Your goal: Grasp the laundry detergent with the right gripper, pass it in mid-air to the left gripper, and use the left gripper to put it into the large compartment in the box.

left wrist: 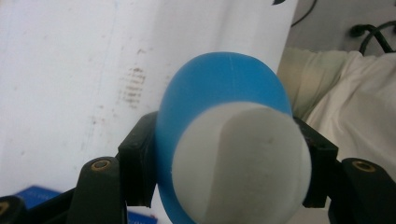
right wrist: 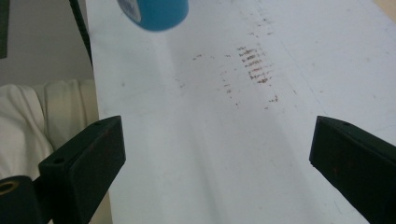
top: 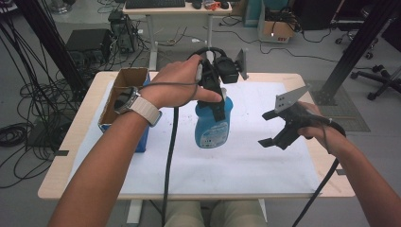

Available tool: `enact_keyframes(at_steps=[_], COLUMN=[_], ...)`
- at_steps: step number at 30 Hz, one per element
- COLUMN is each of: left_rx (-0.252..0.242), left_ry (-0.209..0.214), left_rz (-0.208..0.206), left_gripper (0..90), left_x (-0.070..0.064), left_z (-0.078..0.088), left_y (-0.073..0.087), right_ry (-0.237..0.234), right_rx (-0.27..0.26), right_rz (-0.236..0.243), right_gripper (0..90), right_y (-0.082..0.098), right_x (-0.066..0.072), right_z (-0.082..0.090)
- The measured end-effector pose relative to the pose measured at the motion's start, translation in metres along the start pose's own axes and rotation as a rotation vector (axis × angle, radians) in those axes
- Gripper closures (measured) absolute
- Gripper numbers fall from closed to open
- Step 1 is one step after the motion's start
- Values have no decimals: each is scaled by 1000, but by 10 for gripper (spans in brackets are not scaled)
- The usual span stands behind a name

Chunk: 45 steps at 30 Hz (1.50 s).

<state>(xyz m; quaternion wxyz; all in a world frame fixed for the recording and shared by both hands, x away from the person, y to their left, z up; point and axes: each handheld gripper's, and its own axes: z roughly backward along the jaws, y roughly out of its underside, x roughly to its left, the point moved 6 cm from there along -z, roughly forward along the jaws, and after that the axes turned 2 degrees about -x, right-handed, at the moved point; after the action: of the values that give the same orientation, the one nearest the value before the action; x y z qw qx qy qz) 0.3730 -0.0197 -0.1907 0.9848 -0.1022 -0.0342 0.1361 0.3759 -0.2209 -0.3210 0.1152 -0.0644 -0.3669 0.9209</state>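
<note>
Bottle [top: 213, 124] (blue, white-capped) hangs clamped in left claw [top: 218, 106].

High view: above person's side, looking forward-down over whole desk [top: 302, 187]. Left gripper view: very close on bottle [left wrist: 219, 93], perhaps pointing down. Right gripper view: low, near sheet [right wrist: 224, 140]; shares bottle, sheet.

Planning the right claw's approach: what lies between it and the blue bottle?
Nothing: the high view shows bare white sheet between the open right claw and the blue bottle that the left claw grips.
</note>
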Motion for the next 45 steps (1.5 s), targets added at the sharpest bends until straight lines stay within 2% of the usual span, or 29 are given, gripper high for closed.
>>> enact_keyframes(at_steps=[3,4,7,8,10,13,14,17,19,22,24,25,26,28,33,35,37,38,40,45], left_rx=[15,7,5,18,6,-13,-9,-4,2,12,8,5,9,-4,-20,-43,-35,-19,-14,-30], left_ry=[-34,-34,-49,-52,-68,-88,-95,-132,-151,-166,-180,-184,-195,-214,-238,-242,-253,-261,-277,-288], left_rz=[68,86,174,199,236,322,348,428,456,521,567,588,604,622,721,778,822,824,864,966], left_gripper=[374,374,374,374,374,374,374,374,374,374,374,374,374,374,374,374,374,374,374,374], left_x=[8,12,19,21,26,34,36,47,52,62,68,71,74,80,91,96,101,104,107,118], left_z=[9,12,22,25,31,41,45,55,61,70,77,80,83,87,100,104,109,111,113,118], left_y=[1,2,4,5,7,10,11,16,19,26,31,33,35,39,54,60,70,74,81,104], right_ry=[34,49,68,74,88,103,106,110,119,129,133,140,146,148,151,149,151,151,149,145], right_rx=[17,16,13,21,32,14,24,31,36,30,38,58,41,51,72,76,77,80,83,90], right_rz=[-24,-45,-55,-59,-65,-108,-83,-93,-97,-133,-119,-155,-164,-164,-161,-161,-157,-164,-162,-160], right_gripper=[35,34,36,36,36,36,35,37,37,37,36,37,37,36,37,38,38,37,37,38], right_y=[3,4,6,6,8,9,11,15,18,20,22,24,24,24,27,29,29,29,29,31], right_x=[-6,-7,-11,-12,-14,-14,-17,-18,-20,-21,-24,-23,-23,-24,-26,-27,-28,-28,-29,-29], right_z=[5,7,12,14,16,17,19,19,20,21,23,25,25,25,25,25,25,26,26,26])
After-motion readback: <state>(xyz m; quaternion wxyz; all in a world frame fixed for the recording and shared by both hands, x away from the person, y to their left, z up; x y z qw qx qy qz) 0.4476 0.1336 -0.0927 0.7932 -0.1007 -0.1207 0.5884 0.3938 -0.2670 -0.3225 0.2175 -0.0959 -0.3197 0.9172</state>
